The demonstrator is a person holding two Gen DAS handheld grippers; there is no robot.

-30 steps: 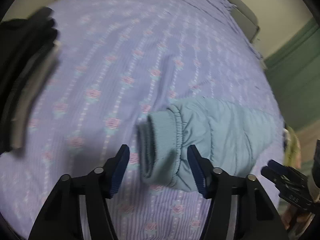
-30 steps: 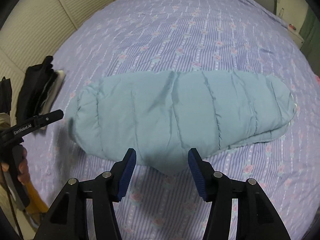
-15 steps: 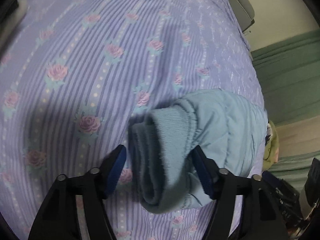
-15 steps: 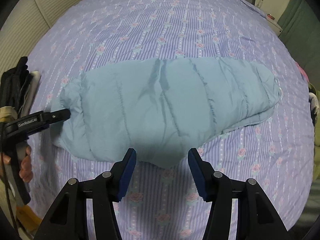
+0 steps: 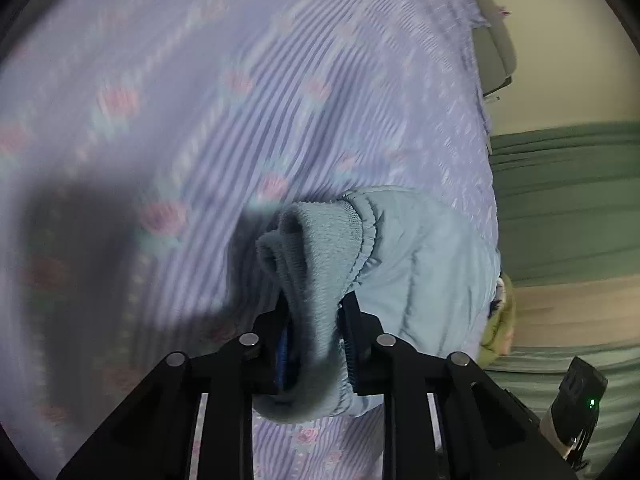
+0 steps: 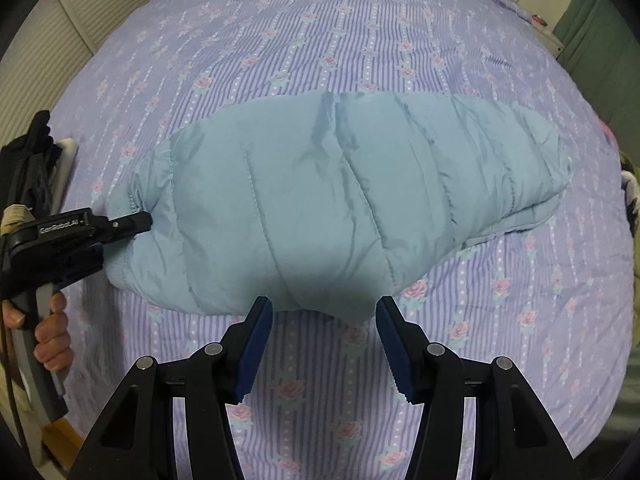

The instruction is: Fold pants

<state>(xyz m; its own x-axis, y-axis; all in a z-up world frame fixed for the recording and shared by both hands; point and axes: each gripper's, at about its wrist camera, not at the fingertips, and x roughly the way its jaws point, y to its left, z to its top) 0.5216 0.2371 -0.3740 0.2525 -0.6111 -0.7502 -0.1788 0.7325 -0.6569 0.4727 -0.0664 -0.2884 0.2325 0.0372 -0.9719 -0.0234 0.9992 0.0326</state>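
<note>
The only writing to be read is "GenRobot.AI", in pale letters along the black body of the left gripper [image 6: 132, 224], seen from the right wrist view

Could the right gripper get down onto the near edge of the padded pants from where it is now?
Probably yes. The right gripper has its jaws apart just short of the pants, with only bare bedspread between; the left gripper works the far cuff end.
</note>
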